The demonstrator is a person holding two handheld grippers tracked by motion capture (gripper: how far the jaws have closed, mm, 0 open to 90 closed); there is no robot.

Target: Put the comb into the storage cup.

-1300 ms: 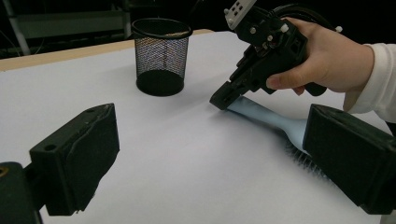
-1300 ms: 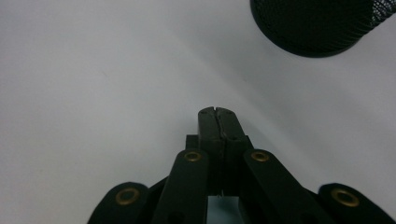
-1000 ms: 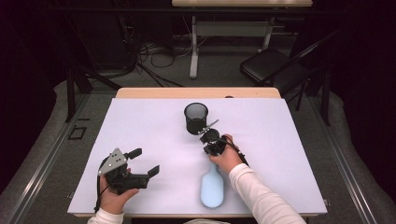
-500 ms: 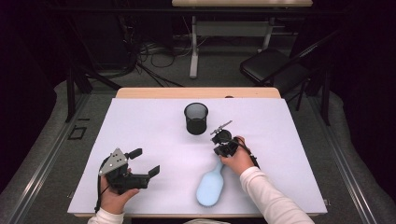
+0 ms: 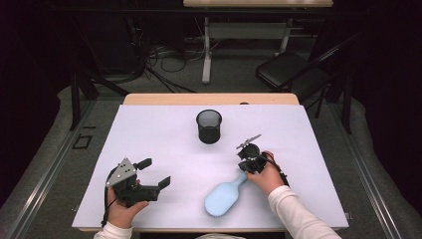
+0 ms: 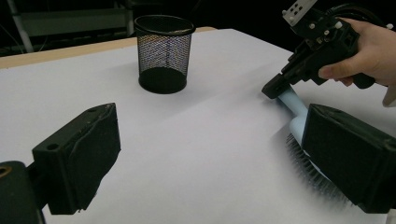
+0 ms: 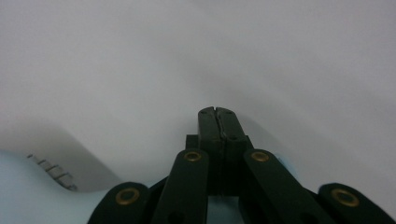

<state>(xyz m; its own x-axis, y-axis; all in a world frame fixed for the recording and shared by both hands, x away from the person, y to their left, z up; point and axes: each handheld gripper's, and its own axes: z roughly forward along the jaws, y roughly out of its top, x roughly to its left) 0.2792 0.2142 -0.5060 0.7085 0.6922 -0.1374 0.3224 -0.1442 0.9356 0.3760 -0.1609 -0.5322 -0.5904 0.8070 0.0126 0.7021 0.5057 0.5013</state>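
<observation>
Two grippers work this desk point(image 5: 149, 129), and the nearer things come first. At the near left edge the left gripper point(image 5: 155, 173) hangs over the paper with its jaws wide apart and nothing between them. Just right of centre, near the front edge, lies the light blue hairbrush point(image 5: 222, 197), bristles down, its broad head toward the person and its handle running away and to the right. That handle ends in the right gripper point(image 5: 244, 168), whose jaws are pressed together on the handle tip; seen from the left gripper view, the right gripper point(image 6: 275, 88) bites the pale handle just above the sheet. Farther off, beyond and to the left of that grip, stands the black mesh cup point(image 5: 209, 126), upright and apart from everything. Judging by this, the brush's long axis points past the cup's right side, so the right hand would need to carry it up and leftward.
</observation>
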